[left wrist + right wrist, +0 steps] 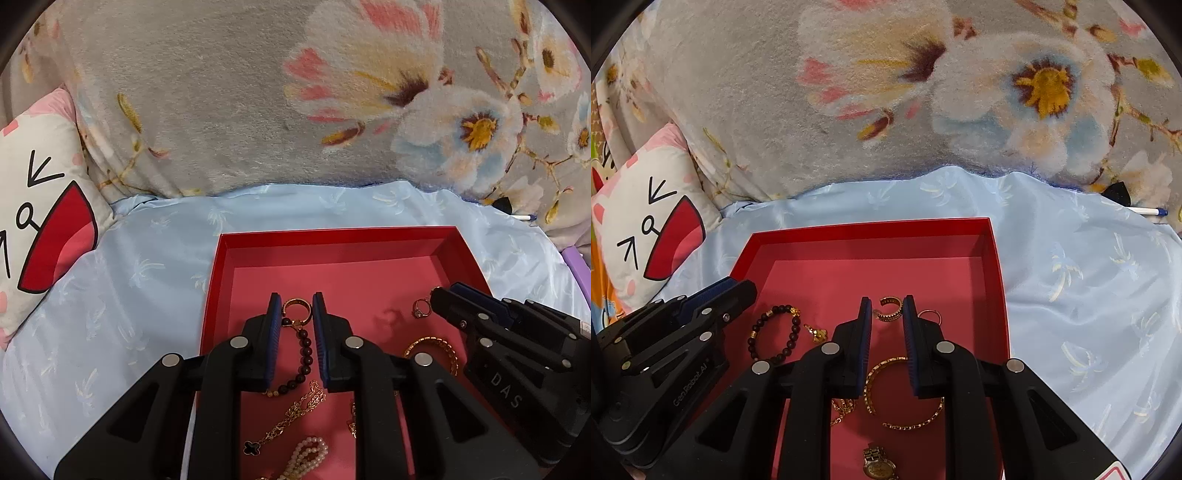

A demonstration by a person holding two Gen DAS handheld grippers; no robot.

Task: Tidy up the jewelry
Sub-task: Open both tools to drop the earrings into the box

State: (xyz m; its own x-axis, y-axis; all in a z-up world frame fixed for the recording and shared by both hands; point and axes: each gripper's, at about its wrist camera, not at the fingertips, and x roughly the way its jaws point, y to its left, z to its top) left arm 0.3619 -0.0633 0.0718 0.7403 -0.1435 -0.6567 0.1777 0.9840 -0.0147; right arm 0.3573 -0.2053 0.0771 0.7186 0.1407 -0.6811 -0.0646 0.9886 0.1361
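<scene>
Black gripper [297, 304], blue pads [274, 325], silver screws [239, 342]

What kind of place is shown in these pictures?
Probably a bedroom, on a bed: a pale blue satin sheet, a grey floral fleece blanket and a cartoon-face pillow surround the red jewelry tray.

Tray [995, 280] on sheet [1089, 280]; bead bracelet [775, 334] left of bangle [903, 393] inside.
</scene>
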